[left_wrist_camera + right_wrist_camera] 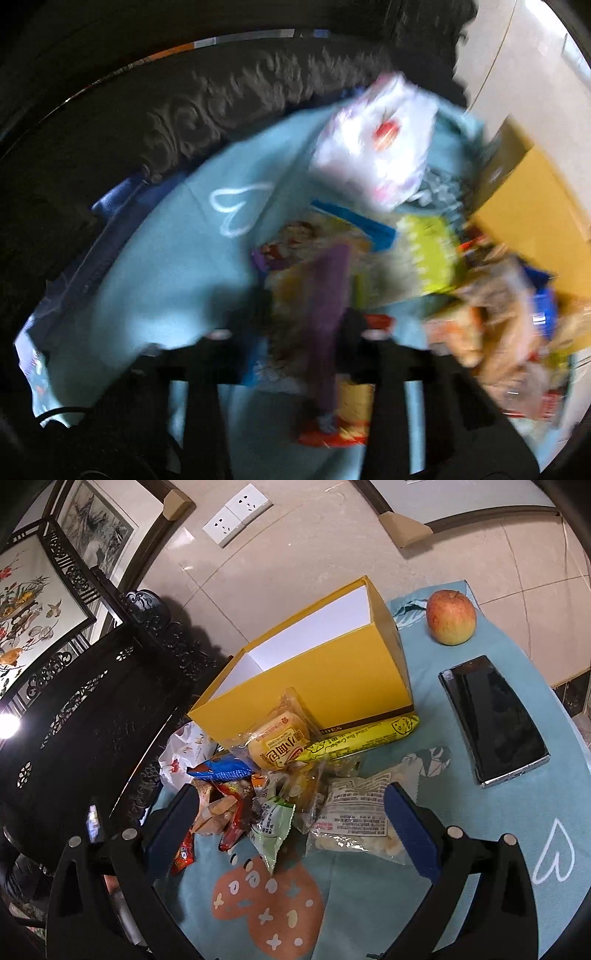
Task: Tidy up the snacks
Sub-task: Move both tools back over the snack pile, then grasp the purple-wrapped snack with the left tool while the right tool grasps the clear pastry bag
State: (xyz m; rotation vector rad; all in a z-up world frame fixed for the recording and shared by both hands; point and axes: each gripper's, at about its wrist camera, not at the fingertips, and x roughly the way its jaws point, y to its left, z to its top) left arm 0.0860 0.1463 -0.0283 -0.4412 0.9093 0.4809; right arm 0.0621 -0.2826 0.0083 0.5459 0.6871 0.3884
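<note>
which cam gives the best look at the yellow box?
Right wrist. The yellow box sits sharp and nearly whole there, open top and white inside visible, snacks piled against its front. The left wrist view is motion-blurred and catches only one yellow side of it at the right edge.

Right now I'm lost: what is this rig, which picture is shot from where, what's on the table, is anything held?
There is no robot. A person holds a two-finger gripper in each hand, and each has a fisheye camera looking along its fingers. The blurred picture is the left gripper's view: a purple-and-yellow packet sits between its fingers, but the blur hides whether it is gripped. The sharp picture is the right gripper's view: it is open and holds nothing. A blue cloth carries a snack pile, an open yellow box, an apple and a phone.
</note>
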